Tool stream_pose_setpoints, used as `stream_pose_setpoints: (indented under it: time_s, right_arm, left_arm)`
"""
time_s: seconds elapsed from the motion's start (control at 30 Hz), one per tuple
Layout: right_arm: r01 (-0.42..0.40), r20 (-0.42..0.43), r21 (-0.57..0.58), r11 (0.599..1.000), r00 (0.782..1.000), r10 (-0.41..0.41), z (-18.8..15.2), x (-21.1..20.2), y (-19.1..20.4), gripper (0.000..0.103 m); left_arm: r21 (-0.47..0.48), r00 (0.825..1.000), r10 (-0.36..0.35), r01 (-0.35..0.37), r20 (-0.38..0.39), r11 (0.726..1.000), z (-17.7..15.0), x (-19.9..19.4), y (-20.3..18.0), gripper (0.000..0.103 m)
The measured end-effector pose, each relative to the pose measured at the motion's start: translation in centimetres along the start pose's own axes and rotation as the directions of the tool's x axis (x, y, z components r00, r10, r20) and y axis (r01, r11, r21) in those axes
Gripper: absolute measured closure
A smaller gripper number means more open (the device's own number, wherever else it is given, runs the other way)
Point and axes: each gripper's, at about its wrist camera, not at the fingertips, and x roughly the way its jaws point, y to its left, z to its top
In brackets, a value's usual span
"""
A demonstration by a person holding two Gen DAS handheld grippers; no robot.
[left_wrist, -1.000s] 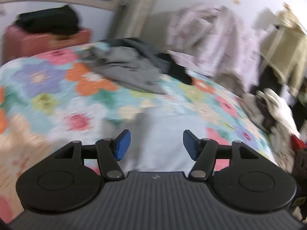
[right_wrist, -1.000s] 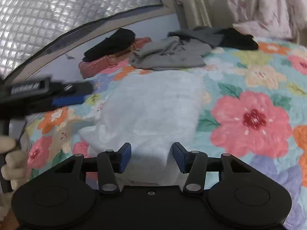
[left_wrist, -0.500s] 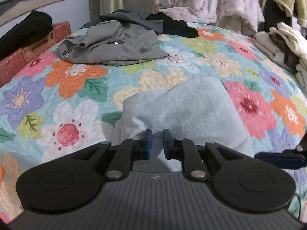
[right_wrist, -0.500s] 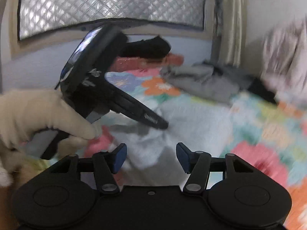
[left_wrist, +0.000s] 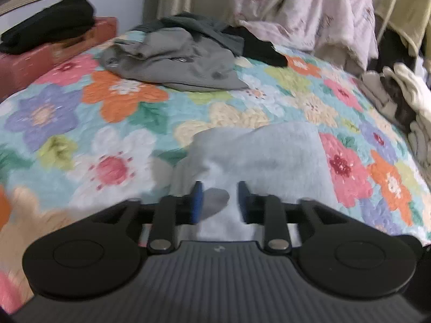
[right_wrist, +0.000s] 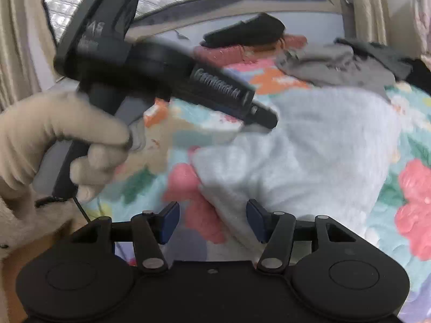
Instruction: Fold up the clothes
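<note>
Pale-blue garment [left_wrist: 258, 158] lies bunched on the floral bedspread [left_wrist: 80, 123], its long axis running near to far. Its near edge sits under the left hand-held gripper [left_wrist: 218, 202], whose jaws are opening with nothing pinched. The right hand-held gripper [right_wrist: 212, 222] hovers half-open and empty at the garment's near left corner, about equally close.

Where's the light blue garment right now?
The light blue garment lies on the floral quilt directly ahead of both grippers, nearer than the grey clothes pile. In the right wrist view it fills centre-right.
</note>
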Motion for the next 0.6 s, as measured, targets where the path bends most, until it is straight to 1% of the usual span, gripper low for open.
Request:
stream_pose_setpoints:
  time_s: [0.03,0.07,0.1,0.13,0.17,0.2,0.27,0.3,0.37,0.43,0.5,0.57,0.6]
  right_arm:
    - [-0.078,0.053,0.054,0.996,0.996,0.075,0.6,-1.6,-0.7,0.041]
    - [-0.134,0.098,0.098,0.986,0.987,0.124,1.2,-3.0,-1.5,0.040]
    - [-0.116,0.090,0.109,0.987,0.990,0.106,1.7,-3.6,-1.9,0.036]
    - [-0.043,0.037,0.070,0.997,0.998,0.040,2.0,-3.7,-1.8,0.036]
    - [0.061,0.036,0.024,0.998,0.997,-0.062,2.0,-3.7,-1.6,0.035]
    - [0.137,0.039,0.005,0.991,0.990,-0.137,1.9,-3.8,-1.9,0.035]
    - [0.167,0.033,0.059,0.984,0.985,-0.170,1.8,-3.8,-3.5,0.036]
    - [0.173,0.046,0.096,0.980,0.983,-0.177,1.6,-3.8,-4.2,0.035]
    - [0.166,0.035,0.142,0.976,0.984,-0.172,1.0,-3.2,-5.1,0.036]
    - [0.197,0.011,0.143,0.970,0.980,-0.201,-0.2,-2.1,-5.5,0.035]
    - [0.236,0.008,0.097,0.967,0.971,-0.237,-1.4,-1.3,-4.5,0.035]
    - [0.269,0.020,0.050,0.962,0.963,-0.270,-2.3,-1.1,-3.3,0.032]
    - [0.272,0.018,0.047,0.961,0.962,-0.273,-2.6,-1.2,-3.1,0.032]
  left_arm:
    - [0.042,1.000,0.008,-0.008,-0.013,0.999,-0.7,-0.3,-0.3,0.057]
    - [0.086,0.999,0.027,-0.024,-0.026,0.996,-1.5,-0.5,-0.6,0.057]
    - [0.052,1.000,0.023,-0.022,-0.019,0.998,-2.1,-0.8,-0.2,0.056]
    - [0.019,0.999,0.011,-0.011,-0.033,1.000,-2.5,-0.8,0.3,0.056]
    - [0.011,0.999,0.009,-0.009,-0.053,1.000,-2.9,-0.6,0.6,0.055]
    - [0.004,0.998,0.029,-0.029,-0.059,1.000,-3.2,-0.4,0.9,0.054]
    - [-0.019,0.997,0.031,-0.033,-0.070,0.999,-3.6,0.0,1.4,0.054]
    - [-0.028,0.997,0.030,-0.032,-0.073,0.999,-3.6,0.2,1.5,0.054]
    - [-0.037,0.996,0.030,-0.033,-0.078,0.999,-3.6,0.7,1.7,0.053]
    - [-0.035,0.996,0.040,-0.043,-0.084,0.998,-3.9,1.4,1.6,0.051]
    - [-0.044,0.995,0.045,-0.049,-0.094,0.998,-4.2,2.0,1.6,0.051]
    - [-0.060,0.994,0.042,-0.048,-0.097,0.997,-4.2,2.1,1.9,0.046]
    - [-0.069,0.995,0.039,-0.046,-0.097,0.997,-4.2,2.0,2.1,0.043]
